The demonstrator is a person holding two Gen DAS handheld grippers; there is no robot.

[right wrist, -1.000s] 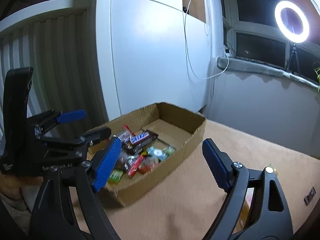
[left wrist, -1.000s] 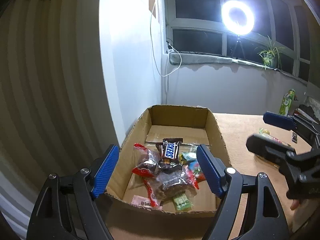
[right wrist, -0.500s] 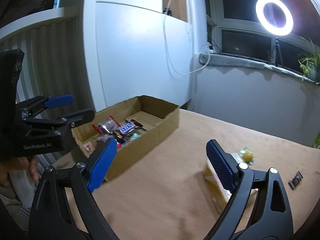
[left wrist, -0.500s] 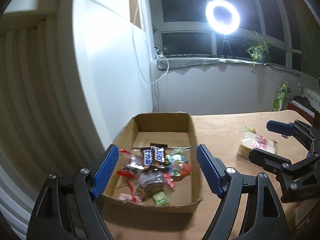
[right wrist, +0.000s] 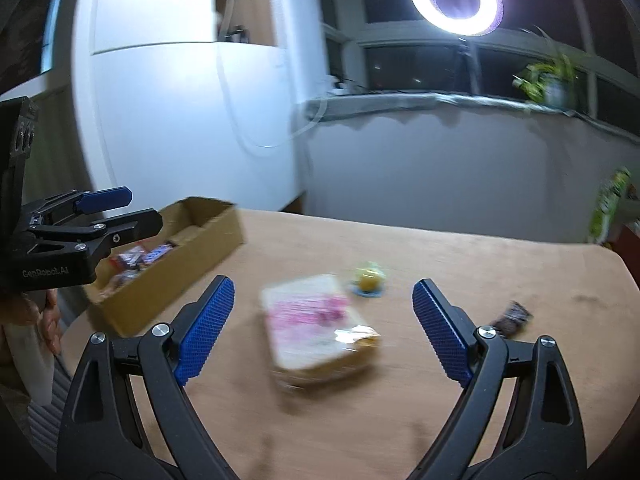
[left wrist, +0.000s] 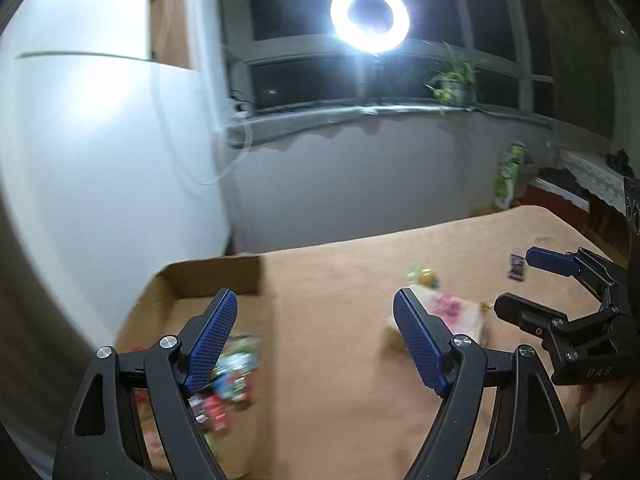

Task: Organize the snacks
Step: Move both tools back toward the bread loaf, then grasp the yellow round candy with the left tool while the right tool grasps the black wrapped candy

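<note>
On the table, both grippers gape empty, right gripper above a bread pack.

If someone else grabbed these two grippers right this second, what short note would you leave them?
Left gripper: open, empty, near the cardboard box.
Right gripper: open, empty; its jaws have just been opening, with the big pink-and-white packet on the table in front of them, not yet gripped.
Done: several wrapped snacks already lie in the box.
Left on the tan table: the big packet, a small yellow sweet just behind it, and a small dark wrapper to the right.
Likely next: close the right gripper on the big packet and carry it to the box.
</note>
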